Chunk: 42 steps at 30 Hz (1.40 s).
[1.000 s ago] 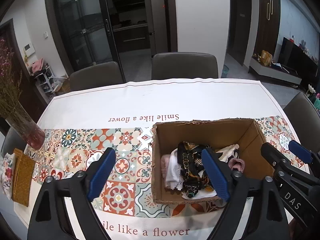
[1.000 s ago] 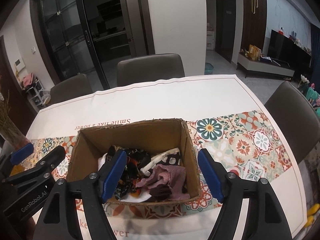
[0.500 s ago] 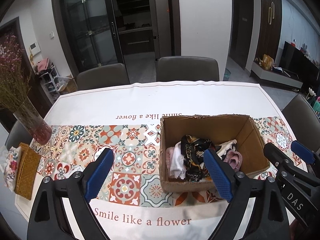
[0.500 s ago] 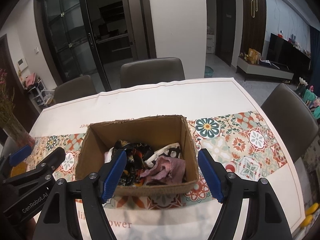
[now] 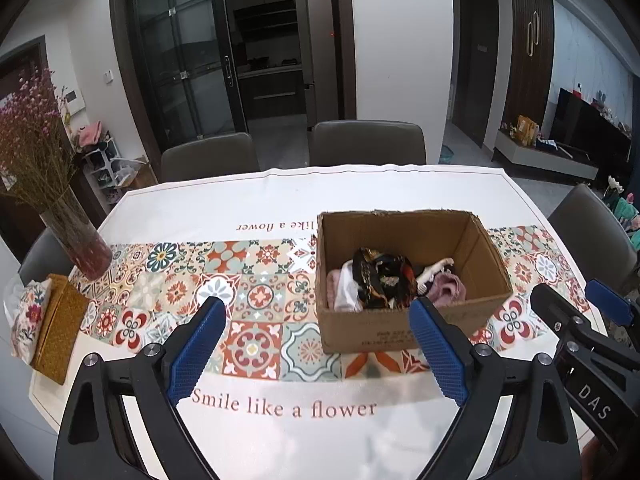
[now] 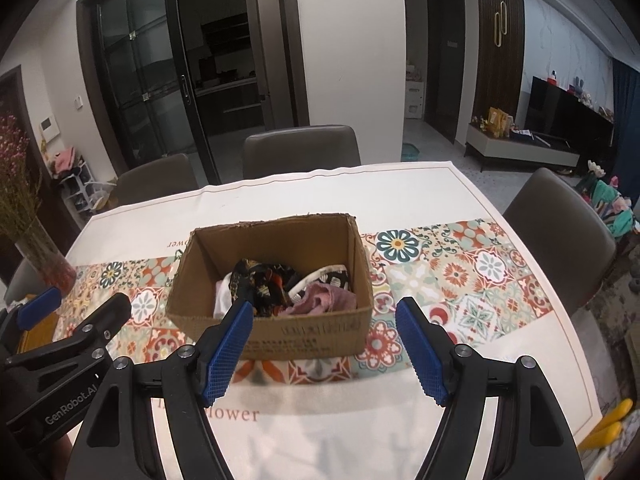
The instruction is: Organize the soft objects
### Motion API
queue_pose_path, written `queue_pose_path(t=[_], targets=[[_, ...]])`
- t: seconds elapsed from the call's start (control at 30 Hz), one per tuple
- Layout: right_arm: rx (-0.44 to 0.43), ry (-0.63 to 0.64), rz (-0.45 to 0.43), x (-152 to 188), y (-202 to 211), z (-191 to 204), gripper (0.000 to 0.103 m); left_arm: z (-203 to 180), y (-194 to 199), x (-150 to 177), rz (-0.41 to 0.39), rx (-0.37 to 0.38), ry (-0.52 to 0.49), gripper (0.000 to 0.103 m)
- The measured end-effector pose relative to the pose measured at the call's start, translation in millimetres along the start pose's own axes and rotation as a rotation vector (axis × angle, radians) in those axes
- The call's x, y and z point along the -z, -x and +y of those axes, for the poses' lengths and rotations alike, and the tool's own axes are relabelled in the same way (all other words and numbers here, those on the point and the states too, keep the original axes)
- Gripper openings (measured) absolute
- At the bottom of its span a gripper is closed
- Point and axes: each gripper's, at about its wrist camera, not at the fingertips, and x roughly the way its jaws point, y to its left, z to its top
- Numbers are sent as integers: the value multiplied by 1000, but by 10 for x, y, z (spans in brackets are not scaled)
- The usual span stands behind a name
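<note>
Left tongs (image 5: 318,346) apart, nothing between the blue pads, held above the bench (image 5: 280,432). Right tongs (image 6: 324,346) same: apart, empty. Past them, cardboard box (image 5: 400,332) sat on the tiled strip of the cloth (image 5: 256,300), open at the top. Clothes (image 5: 380,282) were heaped inside on the box floor: white, dark patterned, pink pieces. Vase (image 5: 78,244) far left, chairs (image 5: 368,142) behind the bench.
</note>
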Motion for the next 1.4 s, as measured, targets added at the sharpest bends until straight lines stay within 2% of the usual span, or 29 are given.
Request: queue_pose_path(t=[0.57, 0.93, 1.4], targets=[[4, 17, -43, 451, 453, 17, 75, 138, 517, 484, -47, -15, 7, 97], [3, 0, -41, 765, 605, -19, 75, 161, 648, 794, -41, -12, -7, 97], [44, -31, -50, 1107, 782, -139, 75, 107, 752, 1195, -26, 1, -45, 100]])
